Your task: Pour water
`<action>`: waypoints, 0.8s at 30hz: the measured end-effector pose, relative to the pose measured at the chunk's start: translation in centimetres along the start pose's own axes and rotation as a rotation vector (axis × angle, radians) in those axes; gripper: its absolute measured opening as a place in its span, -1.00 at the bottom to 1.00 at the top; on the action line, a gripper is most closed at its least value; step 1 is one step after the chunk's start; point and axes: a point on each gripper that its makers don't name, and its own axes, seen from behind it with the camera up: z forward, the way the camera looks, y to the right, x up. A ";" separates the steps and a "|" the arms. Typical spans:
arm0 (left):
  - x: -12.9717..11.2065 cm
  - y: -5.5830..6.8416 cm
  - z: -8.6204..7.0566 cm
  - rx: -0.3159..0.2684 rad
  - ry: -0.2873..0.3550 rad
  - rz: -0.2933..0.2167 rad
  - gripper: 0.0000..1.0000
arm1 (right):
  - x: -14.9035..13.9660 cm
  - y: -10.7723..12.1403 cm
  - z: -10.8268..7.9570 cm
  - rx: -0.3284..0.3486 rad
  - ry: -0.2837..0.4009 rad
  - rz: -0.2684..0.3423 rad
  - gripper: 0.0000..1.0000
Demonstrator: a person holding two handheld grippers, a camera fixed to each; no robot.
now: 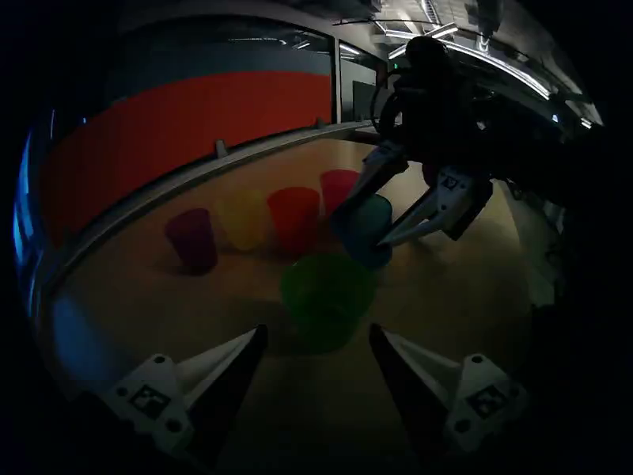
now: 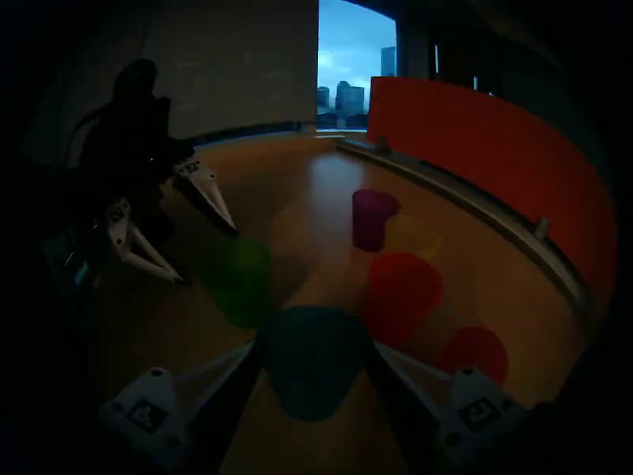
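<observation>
Dim light lay over a wooden desk point(image 1: 451, 301), backed by a long orange wall panel point(image 1: 198, 119). In the right gripper view a window point(image 2: 356, 71) at the upper centre of the frame showed blue sky and towers.

In the left gripper view a row of cups stood upright across the middle of the frame, near the panel. A purple cup point(image 1: 192, 237) stood at the left, then a yellow cup point(image 1: 244, 218), a red cup point(image 1: 294, 218) and a pink cup point(image 1: 339, 188) at the right.

The left tool point(image 1: 316, 328) reached in from the bottom of its own view with its fingers spread wide and gripping nothing. The green cup point(image 1: 328, 297) stood on the desk just ahead of the fingertips, centred on the gap between them.

The right tool point(image 2: 312, 348) held the blue cup point(image 2: 312, 372) at the lower centre of its own view, with one finger against each side of the cup. In the left gripper view this pair appeared right of centre, just beyond the green cup and beside the pink one. Whether the blue cup rested on the desk or hung clear of it could not be told. What the cups contained could not be told either, as the frames were too dark.
</observation>
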 end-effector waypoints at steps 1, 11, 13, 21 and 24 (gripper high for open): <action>0.0 -0.1 0.0 0.002 0.002 -0.002 0.89 | -0.1 0.0 0.0 0.000 0.000 0.000 0.91; -0.2 -0.2 -0.3 0.007 0.003 -0.012 0.89 | -0.4 0.1 -0.2 0.002 0.001 0.009 0.91; -0.2 -0.2 -0.3 0.006 0.004 -0.013 0.89 | -0.5 0.0 -0.2 0.002 0.000 0.006 0.92; -0.2 0.0 -0.4 0.007 0.002 -0.010 0.89 | -0.7 -0.1 -0.5 0.003 -0.001 0.002 0.92; -0.1 0.1 -0.4 0.006 0.001 -0.009 0.89 | -0.9 -0.1 -0.7 0.003 -0.001 0.002 0.92</action>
